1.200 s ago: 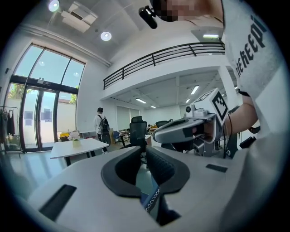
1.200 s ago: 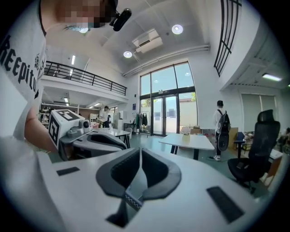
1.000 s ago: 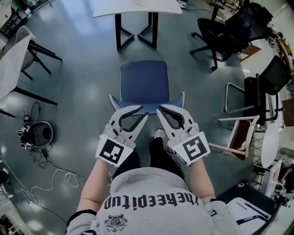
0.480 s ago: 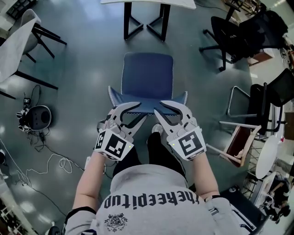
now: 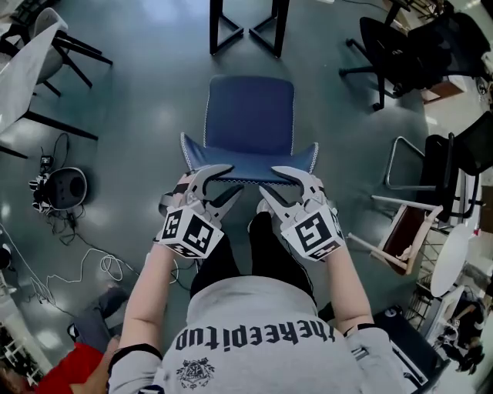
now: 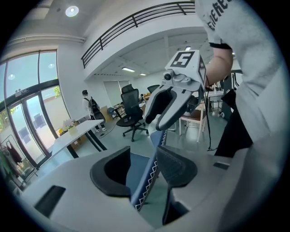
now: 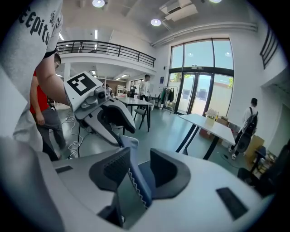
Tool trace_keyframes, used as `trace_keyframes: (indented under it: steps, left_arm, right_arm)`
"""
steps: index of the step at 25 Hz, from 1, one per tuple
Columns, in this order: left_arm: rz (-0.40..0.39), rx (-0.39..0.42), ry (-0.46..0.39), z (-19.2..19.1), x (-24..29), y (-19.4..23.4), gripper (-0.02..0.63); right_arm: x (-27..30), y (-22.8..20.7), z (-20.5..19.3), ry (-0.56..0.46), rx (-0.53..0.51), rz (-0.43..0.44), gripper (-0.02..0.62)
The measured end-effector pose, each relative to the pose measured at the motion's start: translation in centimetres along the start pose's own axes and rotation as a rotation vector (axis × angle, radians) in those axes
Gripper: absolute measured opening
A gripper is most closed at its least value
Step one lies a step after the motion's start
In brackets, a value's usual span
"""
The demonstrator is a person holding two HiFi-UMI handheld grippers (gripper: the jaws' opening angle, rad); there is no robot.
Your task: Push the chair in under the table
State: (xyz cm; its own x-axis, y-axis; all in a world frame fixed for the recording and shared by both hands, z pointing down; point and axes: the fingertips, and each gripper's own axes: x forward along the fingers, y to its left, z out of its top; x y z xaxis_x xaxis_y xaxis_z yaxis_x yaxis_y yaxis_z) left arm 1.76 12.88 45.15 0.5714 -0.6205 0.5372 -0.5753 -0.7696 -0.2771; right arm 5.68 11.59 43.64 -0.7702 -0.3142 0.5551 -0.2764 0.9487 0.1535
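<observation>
The chair has a blue seat (image 5: 250, 115) and a blue backrest whose top edge (image 5: 250, 168) carries white zigzag stitching. It stands just short of the table's black legs (image 5: 246, 23). My left gripper (image 5: 231, 181) straddles the left part of that edge and my right gripper (image 5: 269, 183) the right part. Both sets of jaws are opening. In the left gripper view the backrest edge (image 6: 147, 176) runs between the pads of the left gripper (image 6: 145, 167), with a gap on its left side. In the right gripper view the backrest edge (image 7: 138, 181) lies between the right gripper's (image 7: 140, 171) spread pads.
Black office chairs (image 5: 400, 46) stand at the upper right and a wooden chair (image 5: 400, 231) at the right. A round device with cables (image 5: 65, 188) lies on the floor at the left, near another table (image 5: 31, 69). A person in red (image 5: 69, 369) is at the bottom left.
Both grippers have come down onto the top of the chair's backrest and their jaws have spread wider. A person in red has entered at the bottom left.
</observation>
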Motion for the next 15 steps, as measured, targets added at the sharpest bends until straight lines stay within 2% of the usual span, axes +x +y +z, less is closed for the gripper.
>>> trace_keyframes:
  steps: [7, 15]
  left_arm:
    - [-0.013, 0.03, 0.058, -1.8, 0.8, -1.0, 0.179]
    - [-0.024, 0.051, 0.11, -3.3, 1.4, -1.1, 0.184]
  right_arm:
    - [0.7, 1.0, -2.4, 0.072, -0.058, 0.017, 0.192]
    - [1.3, 0.9, -4.4, 0.14, -0.093, 0.001, 0.207]
